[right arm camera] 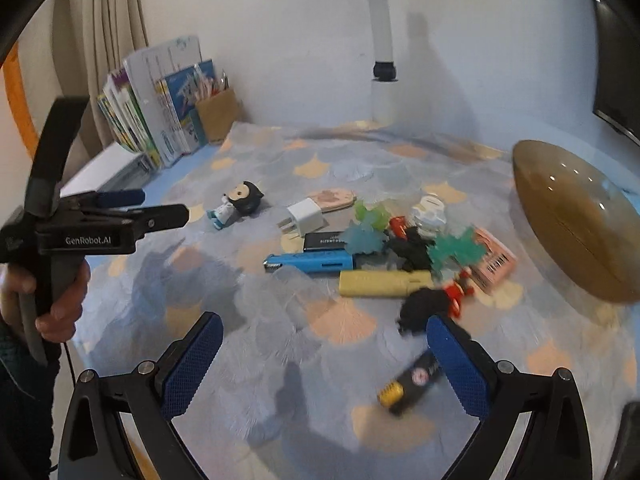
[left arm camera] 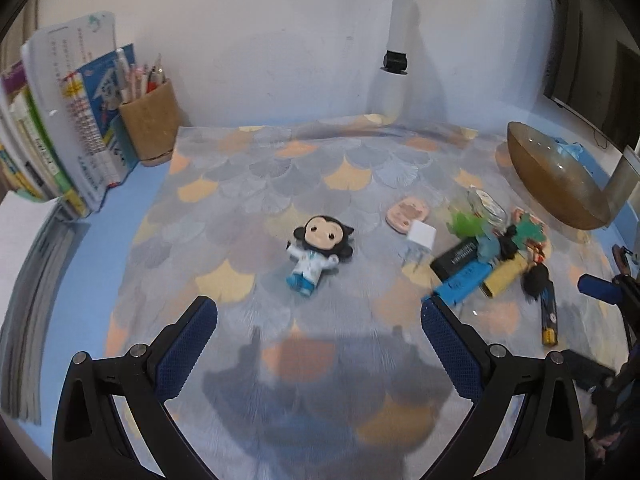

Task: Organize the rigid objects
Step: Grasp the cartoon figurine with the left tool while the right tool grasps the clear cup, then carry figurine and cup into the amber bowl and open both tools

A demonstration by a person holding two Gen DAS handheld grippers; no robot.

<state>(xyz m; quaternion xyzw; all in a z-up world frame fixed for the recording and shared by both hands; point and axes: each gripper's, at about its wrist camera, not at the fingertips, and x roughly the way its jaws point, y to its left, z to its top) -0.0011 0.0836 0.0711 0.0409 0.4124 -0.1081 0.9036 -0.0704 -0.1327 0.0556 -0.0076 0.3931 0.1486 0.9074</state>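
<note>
you held both grippers open and empty: left gripper (left arm camera: 319,322) facing the figurine (left arm camera: 318,253), right gripper (right arm camera: 324,340) near the battery (right arm camera: 410,386). best centred one item before closing.

Both views are moderately bright with soft, cool indoor light. Shadows fall away from the cameras: the white pole (left arm camera: 401,12) throws a grey shadow on the wall toward 3 o'clock, and dark gripper-shaped shadows lie on the patterned cloth (left arm camera: 280,168) near 6 o'clock. Small glare spots sit on the brown bowl (right arm camera: 576,220). Fisheye bending curves the books (left arm camera: 48,120) at 9 o'clock, and black vignette fills the corners. Motion blur softens the toy pile (right arm camera: 404,240) and the battery (right arm camera: 412,384); the whole picture is slightly soft.
</note>
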